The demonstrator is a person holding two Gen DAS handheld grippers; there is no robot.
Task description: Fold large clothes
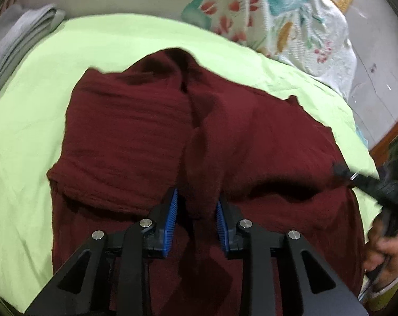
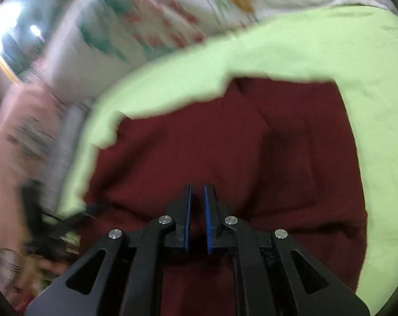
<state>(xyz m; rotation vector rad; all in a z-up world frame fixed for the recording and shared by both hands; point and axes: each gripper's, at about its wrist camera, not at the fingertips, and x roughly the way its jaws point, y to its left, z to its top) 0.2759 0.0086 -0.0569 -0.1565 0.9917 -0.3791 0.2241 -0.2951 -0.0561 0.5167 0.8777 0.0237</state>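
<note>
Two grippers work over one dark red garment that lies spread on a light green sheet. In the left wrist view, the left gripper points down at the near middle of the cloth. Its blue pads stand apart, and a raised ridge of the red fabric runs up between them toward the far edge — the pads do not appear to press on it, so the grip is released. The garment fills the view ahead of and beneath this gripper, with a folded layer lying across its left half.

At the right edge of that view, a hand holds the other tool, whose dark tip reaches the garment's right border.

The right wrist view is smeared by motion. The right gripper hangs over the near part of the same red cloth with its pads drawn nearly together; only a thin sliver of red shows in the gap, and whether fabric is pinched there cannot be told.

Beyond the sheet lies a floral bedcover, and folded grey cloth sits at the far left.
</note>
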